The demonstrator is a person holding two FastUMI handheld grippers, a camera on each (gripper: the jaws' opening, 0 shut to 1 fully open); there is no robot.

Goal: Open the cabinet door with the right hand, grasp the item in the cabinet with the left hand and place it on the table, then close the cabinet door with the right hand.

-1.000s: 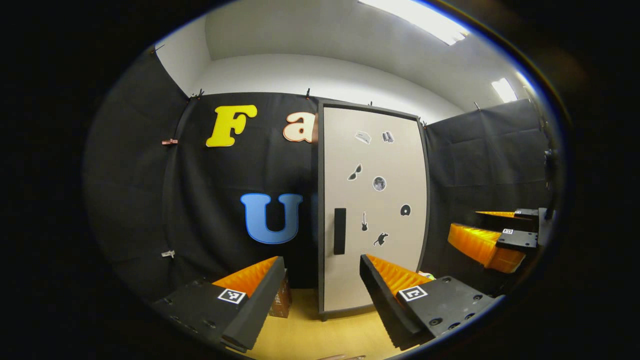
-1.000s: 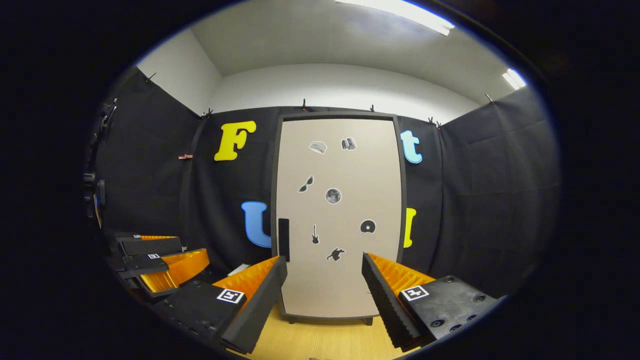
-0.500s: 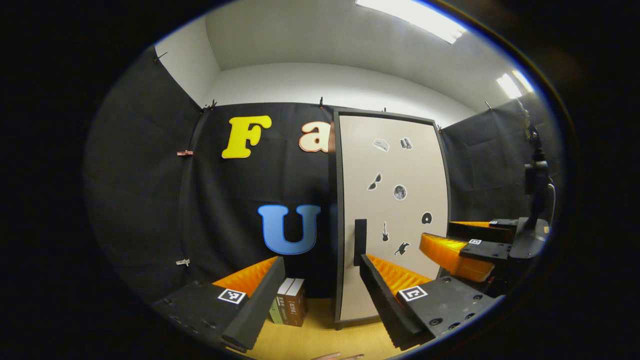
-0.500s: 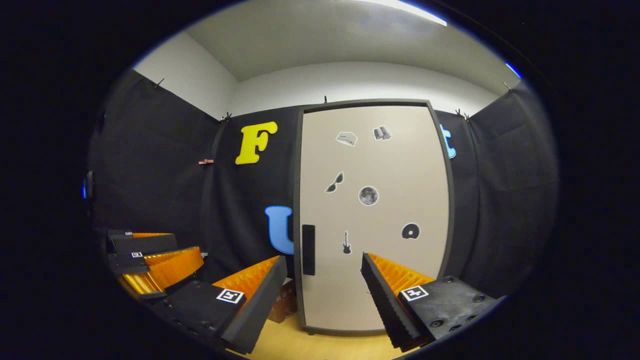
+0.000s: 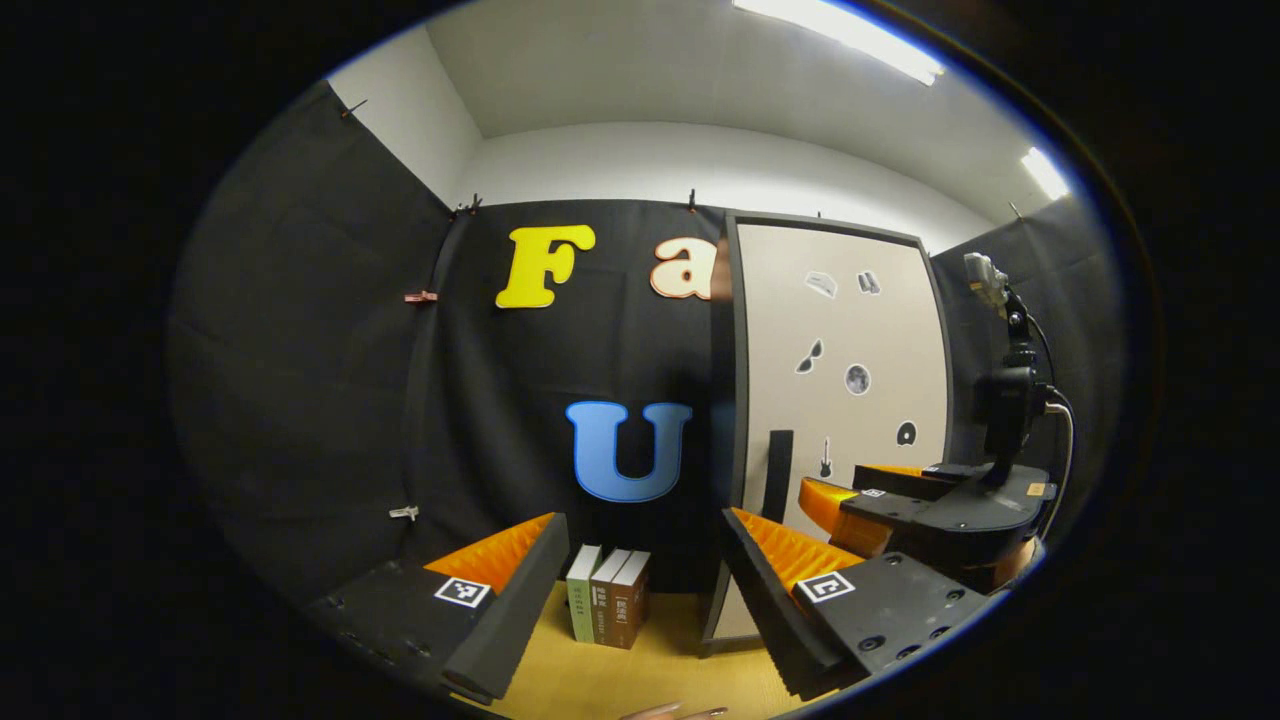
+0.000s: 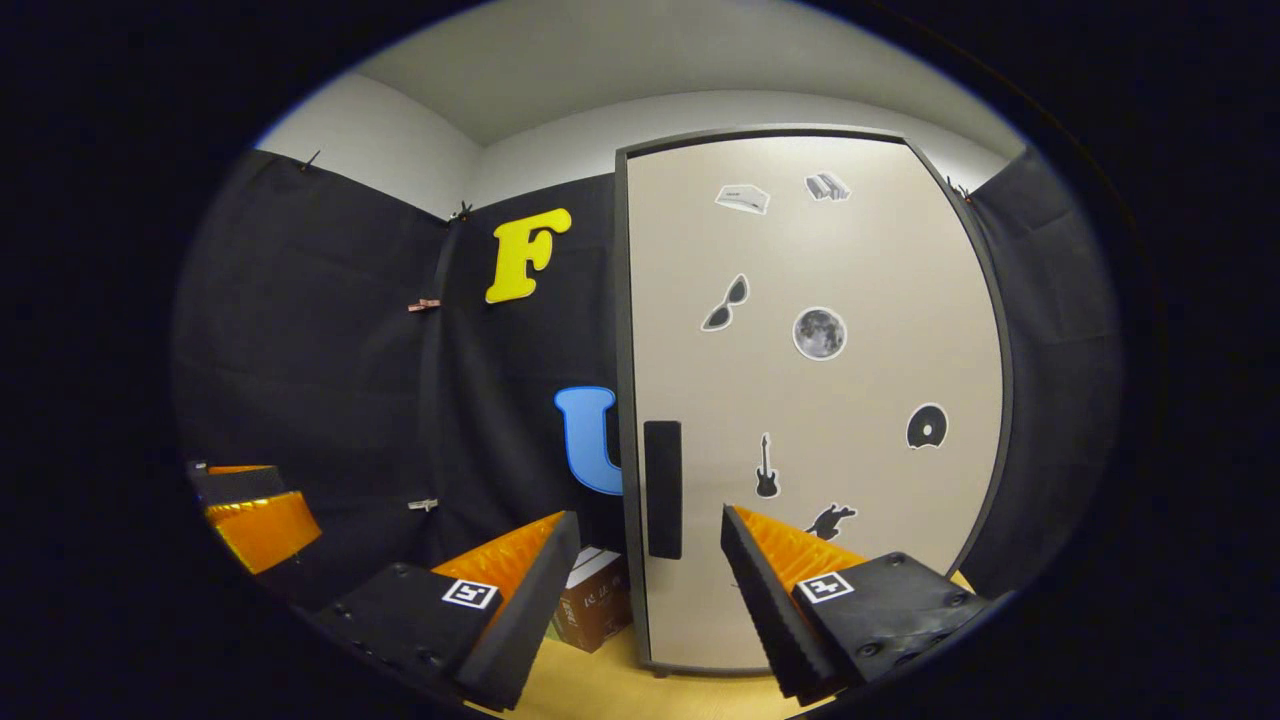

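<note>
Ceiling strip lights point(image 5: 840, 30) glare overhead in my left gripper view; the booth below sits dim. Focus is sharp. Fisheye bends the cabinet door point(image 6: 810, 400) at its edges. My tools cast soft shadows.

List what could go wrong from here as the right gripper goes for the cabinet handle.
The right gripper is open, with the handle roughly between its fingers; the slim handle could slip out. The books stand beside the cabinet door, so the door could hit them if it swings that way.
</note>
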